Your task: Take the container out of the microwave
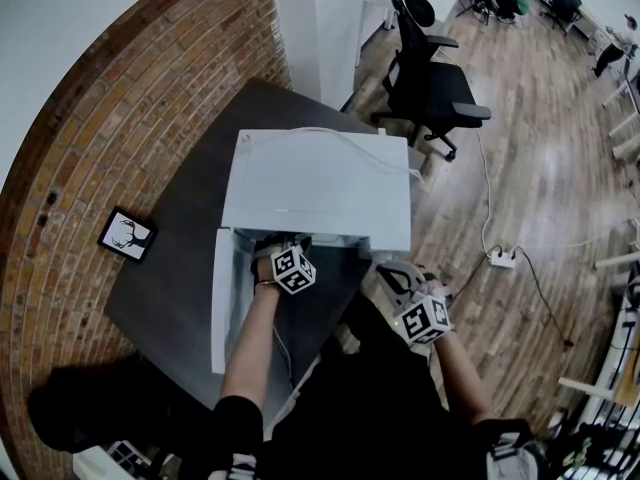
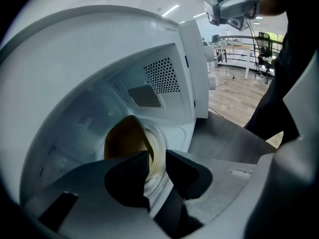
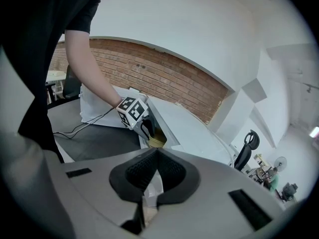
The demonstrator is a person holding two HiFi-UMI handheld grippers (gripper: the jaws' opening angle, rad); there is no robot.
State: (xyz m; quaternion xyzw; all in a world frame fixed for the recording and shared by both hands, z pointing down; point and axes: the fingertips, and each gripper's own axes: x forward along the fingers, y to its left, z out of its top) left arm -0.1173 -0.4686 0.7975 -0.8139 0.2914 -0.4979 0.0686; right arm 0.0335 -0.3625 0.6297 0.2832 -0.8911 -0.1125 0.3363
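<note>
A white microwave (image 1: 320, 188) stands on a dark table (image 1: 180, 278) with its door (image 1: 222, 298) swung open to the left. My left gripper (image 1: 285, 250) reaches into its mouth. In the left gripper view the left gripper (image 2: 155, 169) is shut on the rim of a round container (image 2: 127, 141), white outside and yellowish inside, which is tilted within the white cavity (image 2: 149, 83). My right gripper (image 1: 402, 280) hangs to the right of the microwave, off the table's edge. In the right gripper view the right gripper (image 3: 155, 167) is shut on nothing, and the container (image 3: 157, 142) shows below the left gripper's marker cube (image 3: 132, 112).
A small framed picture (image 1: 126, 235) lies on the table near the brick wall (image 1: 120, 118). A black office chair (image 1: 430, 78) stands behind the microwave. A power strip (image 1: 500, 258) and cable lie on the wooden floor at the right. A cord trails across the table.
</note>
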